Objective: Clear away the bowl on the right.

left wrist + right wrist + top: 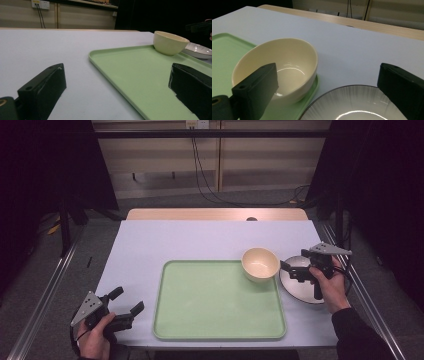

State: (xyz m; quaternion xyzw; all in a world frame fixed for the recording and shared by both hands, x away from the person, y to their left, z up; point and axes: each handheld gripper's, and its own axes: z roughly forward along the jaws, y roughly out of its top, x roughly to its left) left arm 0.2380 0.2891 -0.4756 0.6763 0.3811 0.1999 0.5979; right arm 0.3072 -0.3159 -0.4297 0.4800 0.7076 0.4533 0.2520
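A cream bowl (260,264) (287,62) stands empty at the far right corner of the pale green tray (220,320) (224,50). Just right of the tray lies a grey-white plate (300,287) (352,105). My right gripper (291,271) (327,72) hovers open over the plate's near-left part, its jaws wide apart and pointing toward the bowl, holding nothing. At the table's near left corner my left gripper (127,300) (117,72) rests open and empty, aimed across the tray (140,72) at the bowl (170,43) and plate (200,51).
The white tabletop (200,240) reaches from the tray to a wooden strip (215,214) at the far edge. Metal rails (45,295) run along both sides of the table. Cables (205,175) hang down the wall behind.
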